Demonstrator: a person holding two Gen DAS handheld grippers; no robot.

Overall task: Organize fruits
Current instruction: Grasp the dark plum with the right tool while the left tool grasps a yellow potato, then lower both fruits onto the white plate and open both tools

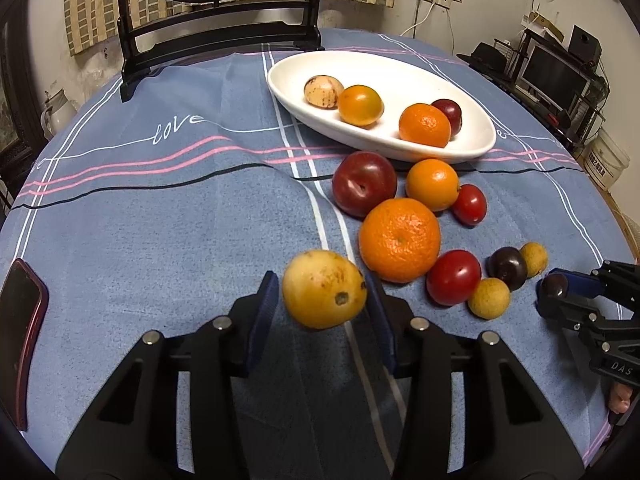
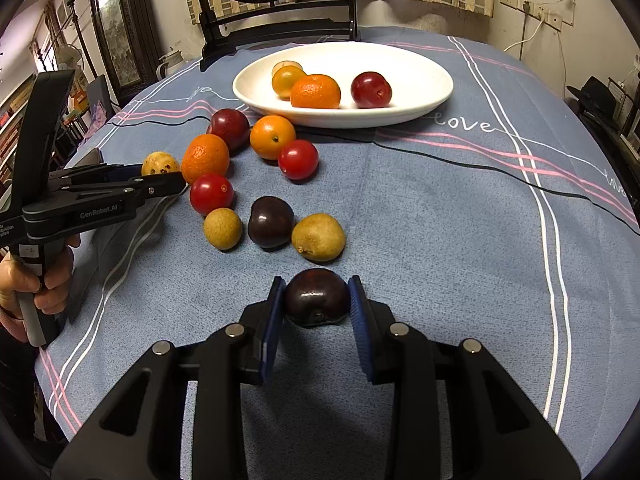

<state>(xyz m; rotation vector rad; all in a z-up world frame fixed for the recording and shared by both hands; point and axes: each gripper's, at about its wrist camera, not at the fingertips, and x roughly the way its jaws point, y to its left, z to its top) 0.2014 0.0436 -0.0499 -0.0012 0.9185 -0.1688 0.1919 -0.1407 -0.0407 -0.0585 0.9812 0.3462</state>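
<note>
on blue tablecloth [image 1: 160,220], yellow fruit [image 1: 323,289] sits clamped between left fingers [image 1: 266,304].

White oval dish [image 1: 476,148] holds speckled tan fruit [image 1: 323,91], yellow-orange fruit [image 1: 360,105], orange mandarin [image 1: 425,125], dark red plum [image 1: 449,114]. Near dish: blue-grey cloth [image 1: 160,220] w/ pink, white, black stripes, white "love" script. Left of dish, far edge: red phone [image 1: 20,340]. Blue pads [image 2: 274,320] on black grippers.

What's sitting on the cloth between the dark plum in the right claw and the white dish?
In the right wrist view: a dark plum flanked by two tan fruits, then bare cloth up to the white dish. The right claw grips its own plum.
</note>
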